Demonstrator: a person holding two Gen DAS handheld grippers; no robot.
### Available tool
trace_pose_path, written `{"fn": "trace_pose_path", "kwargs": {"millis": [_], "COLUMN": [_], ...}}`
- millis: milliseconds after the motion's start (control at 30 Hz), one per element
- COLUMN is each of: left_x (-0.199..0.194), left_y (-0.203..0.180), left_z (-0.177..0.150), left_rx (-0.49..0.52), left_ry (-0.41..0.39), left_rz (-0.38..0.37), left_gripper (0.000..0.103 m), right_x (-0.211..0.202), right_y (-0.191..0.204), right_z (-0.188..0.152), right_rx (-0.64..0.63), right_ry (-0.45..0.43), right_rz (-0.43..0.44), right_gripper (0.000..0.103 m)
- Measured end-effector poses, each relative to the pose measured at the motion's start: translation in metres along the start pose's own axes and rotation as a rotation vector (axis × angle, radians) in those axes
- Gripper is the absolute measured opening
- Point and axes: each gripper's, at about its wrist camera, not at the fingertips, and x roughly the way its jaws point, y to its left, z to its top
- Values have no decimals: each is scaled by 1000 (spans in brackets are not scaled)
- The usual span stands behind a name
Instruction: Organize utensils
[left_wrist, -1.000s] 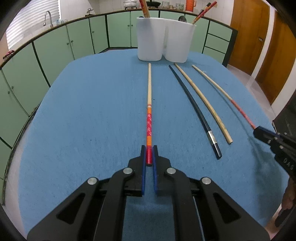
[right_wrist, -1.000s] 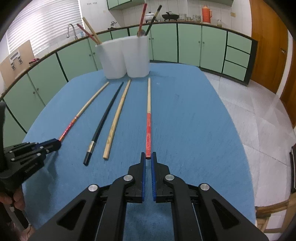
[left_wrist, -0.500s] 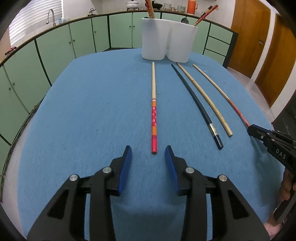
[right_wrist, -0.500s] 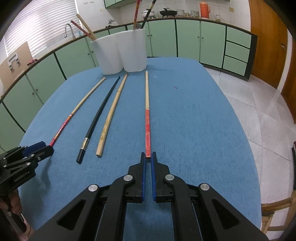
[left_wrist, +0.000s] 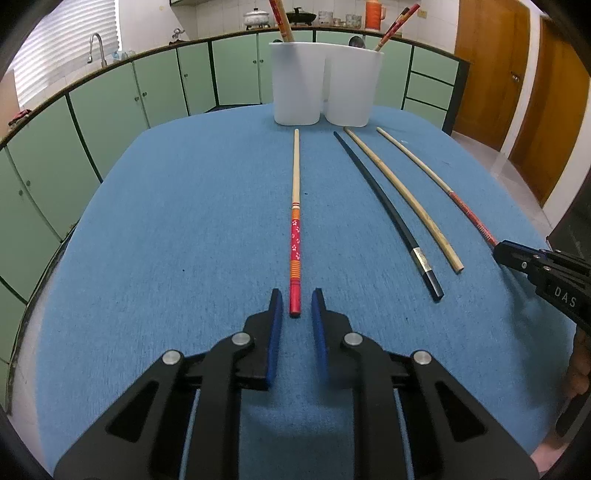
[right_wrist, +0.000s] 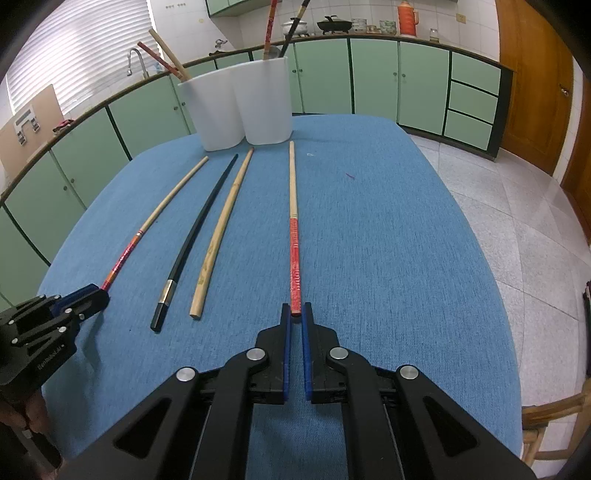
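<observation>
Several chopsticks lie lengthwise on the blue table. In the left wrist view my left gripper (left_wrist: 295, 302) is open, its jaws either side of the red end of a red-and-orange patterned chopstick (left_wrist: 295, 221) without gripping it. A black chopstick (left_wrist: 388, 214), a plain wooden one (left_wrist: 402, 195) and a red-tipped one (left_wrist: 436, 181) lie to its right. In the right wrist view my right gripper (right_wrist: 295, 314) is shut on the red end of the red-tipped chopstick (right_wrist: 293, 229), which lies on the table. The white two-compartment holder (left_wrist: 327, 81) (right_wrist: 240, 103) stands at the far edge with chopsticks in it.
The right gripper shows at the right edge of the left wrist view (left_wrist: 543, 269); the left gripper shows at the left edge of the right wrist view (right_wrist: 55, 314). Green cabinets (left_wrist: 147, 92) ring the table. A wooden chair (right_wrist: 554, 417) stands at the right.
My left gripper let go of the patterned chopstick, opened wide and backed off, then moved forward again with narrower jaws around its end. The right gripper stayed shut on its chopstick.
</observation>
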Motion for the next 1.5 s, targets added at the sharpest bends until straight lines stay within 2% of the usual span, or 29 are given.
{"fn": "trace_pose_path", "kwargs": {"millis": [67, 200, 400, 600, 833, 967, 1267, 1500], "left_x": [-1, -8, -45, -95, -122, -126, -128, -145], "left_y": [-1, -2, -4, -2, -3, -4, 0, 0], "left_z": [0, 2, 27, 63, 101, 124, 161, 180], "left_rx": [2, -6, 52, 82, 93, 92, 90, 96], "left_ry": [-5, -19, -104, -232, -307, -324, -325, -381], "left_rz": [1, -1, 30, 53, 47, 22, -30, -43], "left_gripper": [5, 5, 5, 5, 5, 5, 5, 5], "right_x": [1, -2, -27, -68, -101, -107, -120, -134], "right_y": [0, 0, -6, -9, -5, -2, 5, 14], "right_z": [0, 2, 20, 56, 102, 131, 172, 191], "right_rx": [3, 0, -10, -64, -151, -210, -286, -345], "right_ry": [-2, -10, -78, -178, -229, -211, -166, -169], "right_rz": [0, -3, -8, -28, -33, -7, 47, 66], "right_gripper": [5, 5, 5, 5, 5, 5, 5, 5]}}
